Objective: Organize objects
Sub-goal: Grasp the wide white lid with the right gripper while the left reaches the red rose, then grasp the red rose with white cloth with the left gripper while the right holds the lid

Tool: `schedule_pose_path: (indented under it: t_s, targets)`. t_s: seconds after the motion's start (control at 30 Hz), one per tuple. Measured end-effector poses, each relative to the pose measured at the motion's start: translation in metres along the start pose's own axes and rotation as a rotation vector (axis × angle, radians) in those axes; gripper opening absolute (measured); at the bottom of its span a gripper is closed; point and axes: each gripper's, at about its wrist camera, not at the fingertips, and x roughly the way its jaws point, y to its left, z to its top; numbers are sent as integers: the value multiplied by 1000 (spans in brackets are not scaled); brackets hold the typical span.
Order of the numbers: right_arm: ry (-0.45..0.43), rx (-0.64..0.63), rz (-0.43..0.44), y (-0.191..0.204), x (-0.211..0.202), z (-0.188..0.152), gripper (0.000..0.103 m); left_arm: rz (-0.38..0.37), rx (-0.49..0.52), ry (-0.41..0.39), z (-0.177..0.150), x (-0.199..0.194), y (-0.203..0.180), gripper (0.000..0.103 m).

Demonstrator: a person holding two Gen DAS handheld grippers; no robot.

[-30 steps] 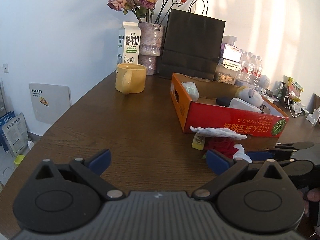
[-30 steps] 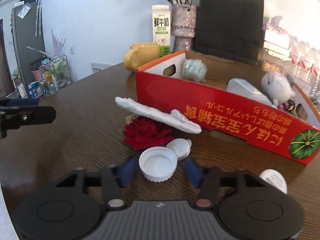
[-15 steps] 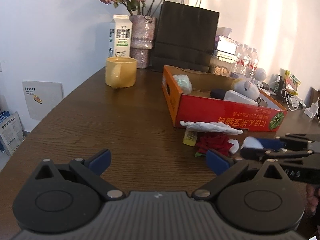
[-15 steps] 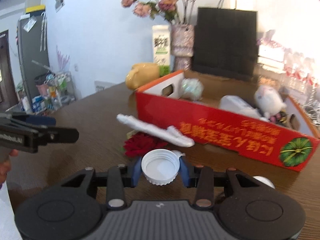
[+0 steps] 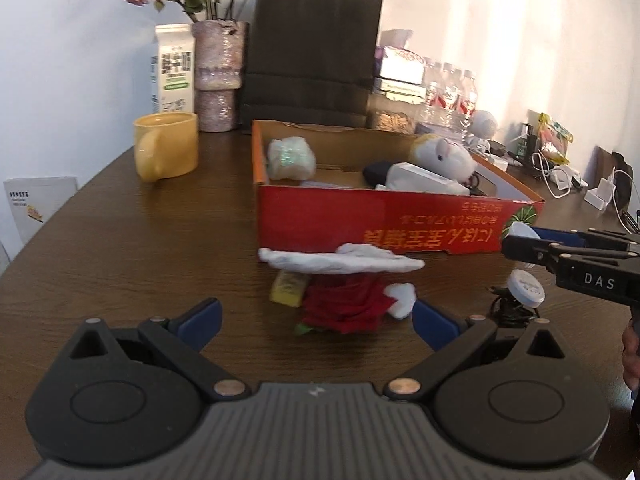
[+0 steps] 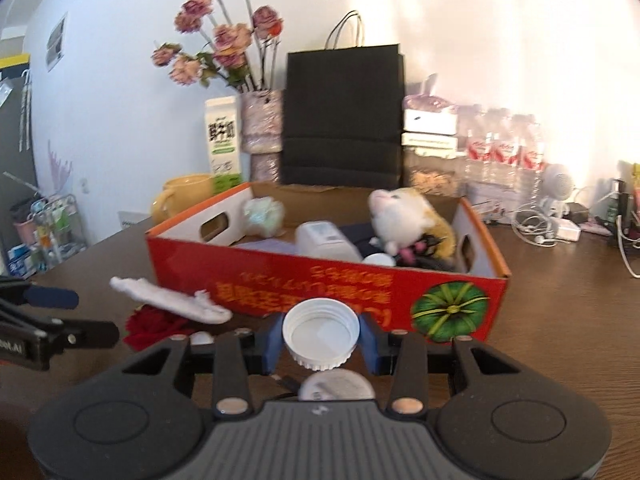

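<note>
The right gripper [image 6: 321,336] jaws are clamped on a white cap [image 6: 321,333], held above the dark wooden counter [image 5: 120,240] just in front of the red box [image 6: 360,292]. The left gripper [image 5: 316,320] jaws stand apart, empty, near a red flower [image 5: 344,304]. White wall behind.
</note>
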Motion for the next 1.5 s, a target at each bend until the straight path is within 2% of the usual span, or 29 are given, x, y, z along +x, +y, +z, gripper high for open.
schedule_pose_path:
  t_s: [0.27, 0.33, 0.4, 0.53, 0.63, 0.8, 1.03, 1.5]
  targets:
    - [-20, 10, -9, -9, 2, -6, 39, 18, 8, -4, 6, 22, -21, 103]
    - [-23, 6, -11, -8, 2, -8, 39, 25, 5, -6, 7, 26, -23, 100]
    - [-26, 8, -7, -9, 2, -9, 39, 29, 1, -5, 8, 30, -24, 94]
    - [-26, 10, -6, -9, 2, -10, 39, 16, -5, 5, 8, 35, -26, 77]
    - [-26, 13, -4, -9, 2, -10, 39, 16, -4, 2, 7, 36, -28, 73]
    - [-25, 10, -4, -7, 2, -11, 39, 12, 0, 19, 5, 40, -28, 54]
    - [-21, 9, -11, -6, 4, -13, 39, 6, 16, 6, 4, 35, -30, 40]
    - [-19, 9, -26, -6, 5, -15, 39, -50, 40, -27, 0, 2, -29, 35]
